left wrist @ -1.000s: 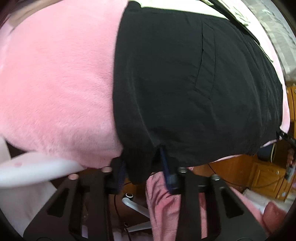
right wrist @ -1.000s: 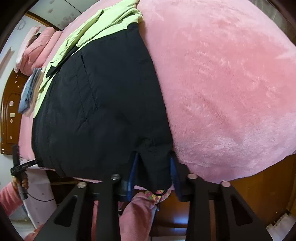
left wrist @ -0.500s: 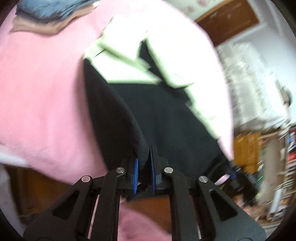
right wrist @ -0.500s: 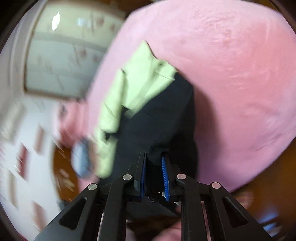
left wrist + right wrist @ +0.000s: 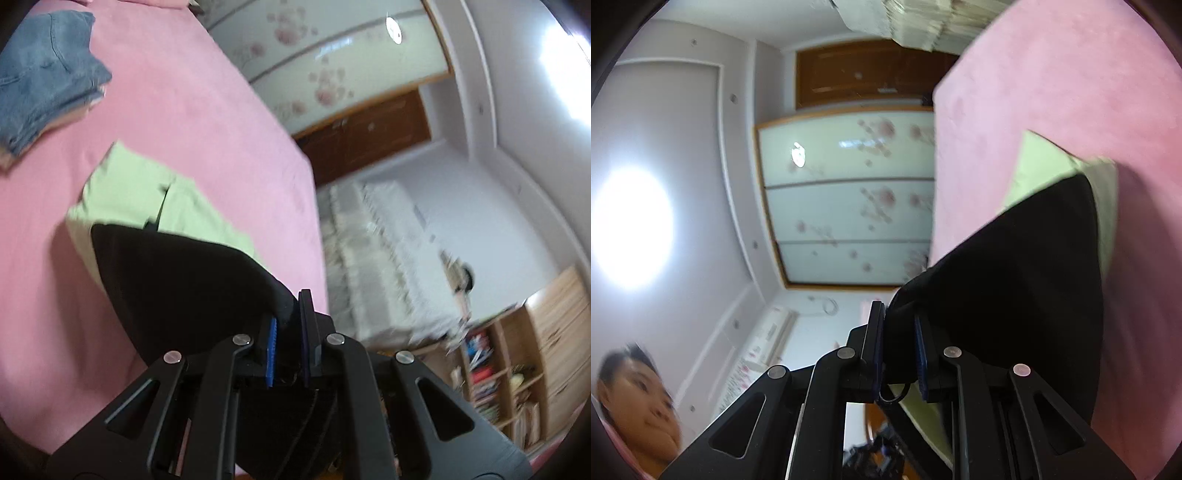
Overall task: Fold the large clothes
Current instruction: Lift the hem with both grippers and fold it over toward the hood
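Left tongs (image 5: 287, 325) and right tongs (image 5: 899, 332) clamped on black-and-green jacket (image 5: 177, 273), raised above pink bed (image 5: 192, 110). Folded jeans (image 5: 40, 74) resting nearby.

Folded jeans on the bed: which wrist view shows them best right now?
The left wrist view. The folded jeans lie at its upper left on the pink bed cover, beyond the black-and-green jacket. The right wrist view shows only jacket, bed and wardrobe, no jeans.

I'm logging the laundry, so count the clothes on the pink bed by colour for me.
Black and light green: 1, the jacket both grippers hold.
Blue denim: 1, folded jeans.
Tan: 1, a piece under the denim, mostly hidden.
Total: 3.
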Tool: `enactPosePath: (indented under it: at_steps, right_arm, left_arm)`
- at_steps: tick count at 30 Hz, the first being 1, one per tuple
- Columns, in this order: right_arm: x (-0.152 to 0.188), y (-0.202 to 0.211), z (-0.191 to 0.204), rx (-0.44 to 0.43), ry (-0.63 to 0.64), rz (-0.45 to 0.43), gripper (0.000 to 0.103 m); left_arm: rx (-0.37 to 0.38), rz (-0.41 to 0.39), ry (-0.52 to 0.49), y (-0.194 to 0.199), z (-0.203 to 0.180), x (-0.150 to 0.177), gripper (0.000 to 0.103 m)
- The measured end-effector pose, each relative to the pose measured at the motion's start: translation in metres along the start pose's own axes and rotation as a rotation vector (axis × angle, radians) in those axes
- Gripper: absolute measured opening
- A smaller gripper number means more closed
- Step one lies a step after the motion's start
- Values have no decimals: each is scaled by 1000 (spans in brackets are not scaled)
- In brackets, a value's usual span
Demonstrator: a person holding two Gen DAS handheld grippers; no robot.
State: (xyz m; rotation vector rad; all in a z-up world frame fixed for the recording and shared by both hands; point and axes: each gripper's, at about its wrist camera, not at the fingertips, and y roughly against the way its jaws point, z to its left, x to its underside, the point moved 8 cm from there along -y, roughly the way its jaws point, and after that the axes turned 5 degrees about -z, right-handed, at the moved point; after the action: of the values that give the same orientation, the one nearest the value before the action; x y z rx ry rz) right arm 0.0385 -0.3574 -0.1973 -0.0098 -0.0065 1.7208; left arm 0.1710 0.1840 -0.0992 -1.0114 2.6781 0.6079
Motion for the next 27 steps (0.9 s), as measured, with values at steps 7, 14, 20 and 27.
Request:
enactPosePath:
  at_steps: [7,14,20,27]
  right_arm:
    - [-41,-44,32,-62,-6,-115,14]
    - [-74,-103,25,17,78,-131,14]
    - [-145,-168,-16,113,93,-115,14]
    - [-179,-230,-92,228,143,-37,14]
  left_arm:
    - [-31,-130,-3,9,14,-109,7]
    - [-160,-161,-29,-27,62,-168,7]
    - [-241,-191,-70,-81,108,-188,7]
    - [-381,-150,-155,-167,166,-193,7]
